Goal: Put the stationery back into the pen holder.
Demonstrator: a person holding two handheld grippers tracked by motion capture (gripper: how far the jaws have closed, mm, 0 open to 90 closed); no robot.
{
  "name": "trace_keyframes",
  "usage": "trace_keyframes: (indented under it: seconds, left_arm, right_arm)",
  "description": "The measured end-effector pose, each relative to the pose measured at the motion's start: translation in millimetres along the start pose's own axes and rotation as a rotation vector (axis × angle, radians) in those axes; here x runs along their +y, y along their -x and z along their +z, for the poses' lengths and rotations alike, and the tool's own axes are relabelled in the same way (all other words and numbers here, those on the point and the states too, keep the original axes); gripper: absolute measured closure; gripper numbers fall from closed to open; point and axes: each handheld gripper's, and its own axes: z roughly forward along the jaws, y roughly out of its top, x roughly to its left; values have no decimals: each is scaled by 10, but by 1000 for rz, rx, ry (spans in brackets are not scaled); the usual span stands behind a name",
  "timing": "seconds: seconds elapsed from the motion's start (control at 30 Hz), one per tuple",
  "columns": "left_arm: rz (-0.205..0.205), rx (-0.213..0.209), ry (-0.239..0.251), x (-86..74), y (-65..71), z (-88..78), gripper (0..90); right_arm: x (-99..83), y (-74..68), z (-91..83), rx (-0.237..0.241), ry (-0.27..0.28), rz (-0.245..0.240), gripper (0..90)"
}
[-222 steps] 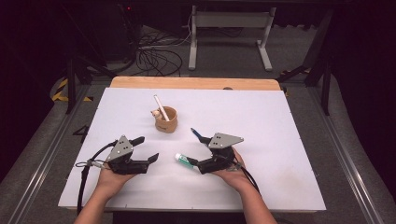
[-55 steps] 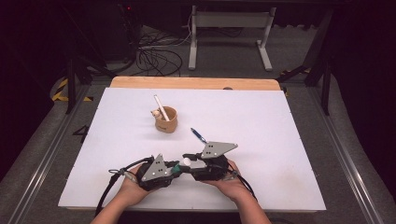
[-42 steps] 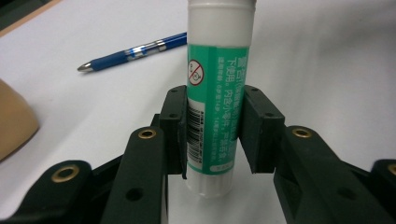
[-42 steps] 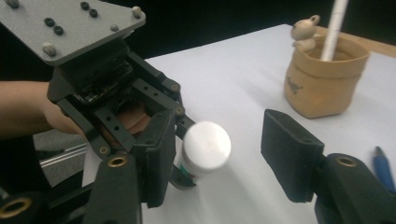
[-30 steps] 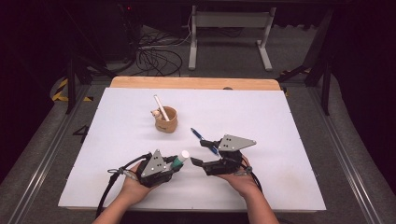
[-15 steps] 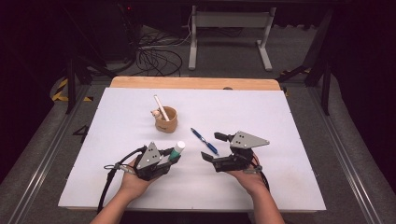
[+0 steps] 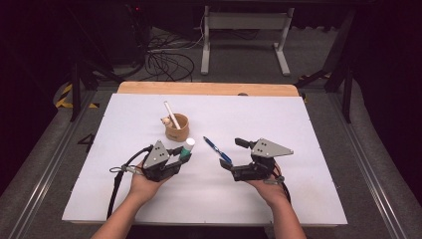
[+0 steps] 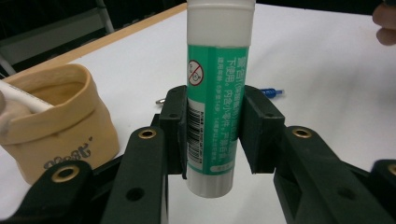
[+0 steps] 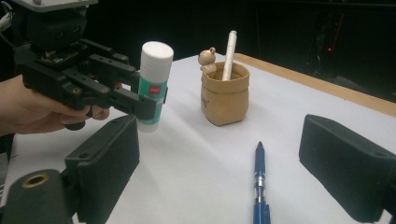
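- The white table [image 7: 298, 194] has a tan cup [image 7: 177, 128] up the middle.
- Left gripper [image 7: 181, 154] clamps the glue stick [image 7: 188, 147] upright, just beside the cup, so it's the nearer one.
- Right gripper [image 7: 232, 155] is wide open, blue pen [image 9: 259, 186] lying lengthwise between its jaws.

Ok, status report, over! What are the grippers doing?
Left gripper shut on green-and-white glue stick. Right gripper open over blue pen. Nothing blocking tan cup.
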Motion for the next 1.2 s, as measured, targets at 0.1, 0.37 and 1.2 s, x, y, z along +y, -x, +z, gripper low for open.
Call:
trace_keyframes:
  seconds: [0.1, 0.37, 1.2]
  left_arm:
    - [-27, 9, 18, 28, -66, 8, 654]
    - [-63, 34, 44, 110, -184, 52, 655]
    - [-79, 170, 160, 385, -545, 284, 654]
  right_arm:
    - [3, 4, -9, -4, 7, 1, 128]
    - [9, 10, -28, -9, 17, 6, 126]
    - [14, 11, -37, -17, 28, 3, 129]
